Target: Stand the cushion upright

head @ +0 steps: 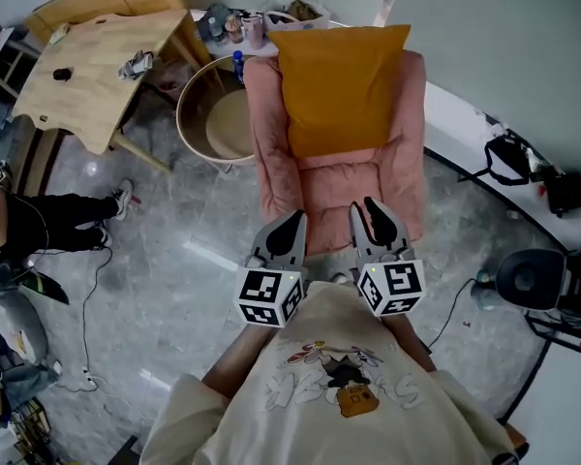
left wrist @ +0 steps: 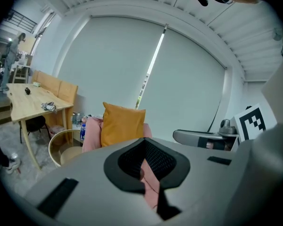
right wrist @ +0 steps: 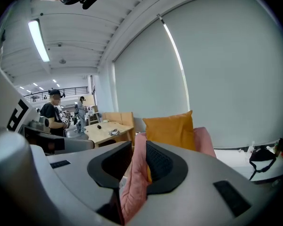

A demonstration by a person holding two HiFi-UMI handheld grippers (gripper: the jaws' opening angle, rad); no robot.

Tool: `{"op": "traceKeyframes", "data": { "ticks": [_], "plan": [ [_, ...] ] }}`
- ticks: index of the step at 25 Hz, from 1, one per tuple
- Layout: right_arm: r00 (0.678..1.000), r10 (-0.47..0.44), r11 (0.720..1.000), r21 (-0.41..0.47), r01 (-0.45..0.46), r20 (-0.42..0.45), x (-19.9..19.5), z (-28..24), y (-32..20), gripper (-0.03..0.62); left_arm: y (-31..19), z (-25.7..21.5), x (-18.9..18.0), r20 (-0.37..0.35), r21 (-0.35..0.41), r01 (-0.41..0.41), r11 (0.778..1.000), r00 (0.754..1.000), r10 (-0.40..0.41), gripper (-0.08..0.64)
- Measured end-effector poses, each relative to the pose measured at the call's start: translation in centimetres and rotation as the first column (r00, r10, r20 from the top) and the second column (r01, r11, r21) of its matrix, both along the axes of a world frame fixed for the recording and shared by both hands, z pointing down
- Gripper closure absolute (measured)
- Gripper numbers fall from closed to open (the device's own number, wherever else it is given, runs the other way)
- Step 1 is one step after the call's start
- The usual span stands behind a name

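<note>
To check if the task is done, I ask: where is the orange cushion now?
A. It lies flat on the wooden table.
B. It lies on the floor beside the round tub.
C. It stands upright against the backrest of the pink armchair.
C: the orange cushion stands on its lower edge on the seat and leans on the backrest of the pink armchair.

We record bright, even lighting: the blind (left wrist: 132,69) glows softly and a ceiling lamp (right wrist: 39,39) shines. The floor (head: 205,253) shows mild glare. Both gripper views bend strongly toward dark corners. The left gripper (left wrist: 144,145), close up, appears soft.
</note>
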State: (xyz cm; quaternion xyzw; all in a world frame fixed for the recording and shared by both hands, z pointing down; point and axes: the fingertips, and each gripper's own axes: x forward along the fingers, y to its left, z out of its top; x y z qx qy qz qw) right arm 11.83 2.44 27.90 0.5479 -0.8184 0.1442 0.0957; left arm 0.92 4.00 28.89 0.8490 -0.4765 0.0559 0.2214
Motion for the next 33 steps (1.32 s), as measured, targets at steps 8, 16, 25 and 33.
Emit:
{"op": "traceKeyframes", "data": {
  "ticks": [8,16,25,33],
  "plan": [
    [0.999,-0.045,0.999,-0.003,0.045,-0.004,5.2,0.9,4.9,0.569,4.1,-0.2,7.5,0.059,0.031,-0.038,0.999,0.998,0.036,0.554],
    [0.994,-0.113,0.994,-0.001,0.113,0.006,7.9,1.3,9.6,0.569,9.3,1.3,12.0,0.083,-0.003,-0.041,0.999,0.996,0.041,0.554],
    [0.989,-0.149,0.988,-0.023,0.15,0.025,9.9,2.6,14.1,0.569,14.3,2.3,14.9,0.096,-0.035,-0.021,0.999,0.995,0.024,0.555],
    [0.987,-0.161,0.985,-0.055,0.162,0.013,10.5,2.9,15.6,0.569,15.9,1.6,15.8,0.106,-0.03,-0.027,0.999,0.994,0.03,0.555]
  ]
}}
